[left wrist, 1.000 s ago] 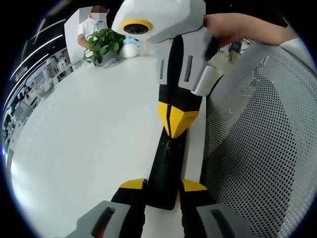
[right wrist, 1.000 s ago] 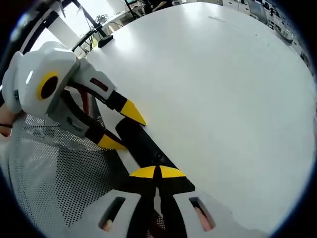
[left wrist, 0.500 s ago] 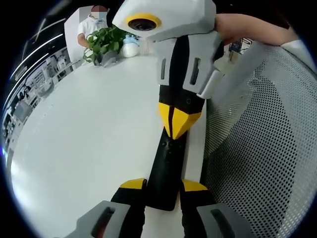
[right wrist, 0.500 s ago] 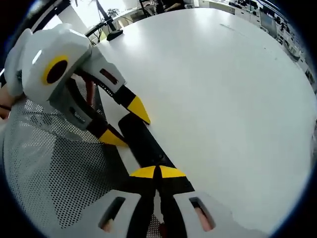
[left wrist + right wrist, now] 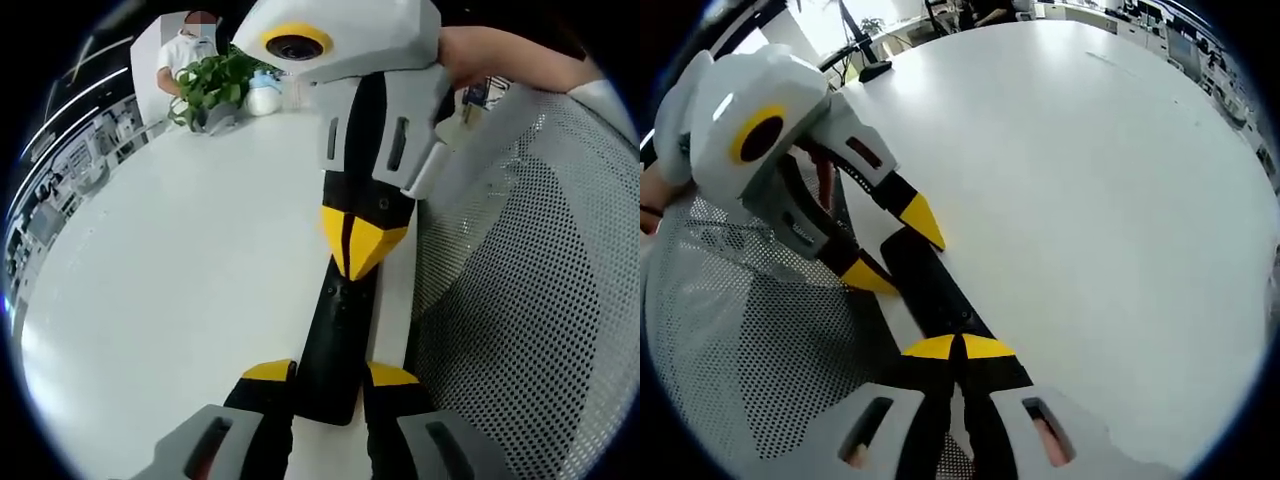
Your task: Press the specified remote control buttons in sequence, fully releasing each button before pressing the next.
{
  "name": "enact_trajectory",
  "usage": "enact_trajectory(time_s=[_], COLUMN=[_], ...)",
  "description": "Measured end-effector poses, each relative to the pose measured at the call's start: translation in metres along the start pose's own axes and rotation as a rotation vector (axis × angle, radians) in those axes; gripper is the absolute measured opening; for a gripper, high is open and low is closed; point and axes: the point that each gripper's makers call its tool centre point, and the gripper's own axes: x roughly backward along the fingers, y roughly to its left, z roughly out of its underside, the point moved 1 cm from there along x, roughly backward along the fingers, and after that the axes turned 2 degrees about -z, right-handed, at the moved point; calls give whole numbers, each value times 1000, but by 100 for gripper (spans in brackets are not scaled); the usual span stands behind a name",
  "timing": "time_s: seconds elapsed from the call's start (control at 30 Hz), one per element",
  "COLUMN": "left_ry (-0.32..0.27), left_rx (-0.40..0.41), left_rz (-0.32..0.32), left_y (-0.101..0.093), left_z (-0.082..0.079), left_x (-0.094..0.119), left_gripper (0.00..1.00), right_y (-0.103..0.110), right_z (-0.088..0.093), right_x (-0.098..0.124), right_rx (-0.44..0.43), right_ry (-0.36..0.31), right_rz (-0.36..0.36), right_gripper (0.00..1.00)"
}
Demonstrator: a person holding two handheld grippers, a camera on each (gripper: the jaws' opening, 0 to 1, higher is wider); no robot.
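Left gripper point(image 5: 328, 372) fingers point(image 5: 267, 371) straddle the near end of the black remote point(image 5: 335, 345), one yellow tip on each side, clamped on it. Right gripper point(image 5: 958, 347) fingers are together, tips pressed down on the remote's upper face point(image 5: 932, 290); from the left gripper view they come in from the top as one closed yellow point point(image 5: 362, 240) touching the remote. Remote lies flat on the white tabletop point(image 5: 170, 270), right at its edge, beside a white mesh chair back point(image 5: 530, 300). Potted plant point(image 5: 208, 88) sits at the far side.
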Motion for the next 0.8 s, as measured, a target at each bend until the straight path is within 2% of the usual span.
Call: enact_trajectory(time_s=[0.63, 0.8], left_ry=[-4, -5], left_rx=[7, 8], left_rz=[0, 0], left_y=[1, 1], left_z=[0, 0], left_x=[0, 0], left_gripper=[26, 26], right_y=[0, 0], right_z=[3, 5], right_x=[1, 1], right_rx=[12, -13], right_ry=[12, 21], right_rz=[-10, -18], right_gripper=[0, 0])
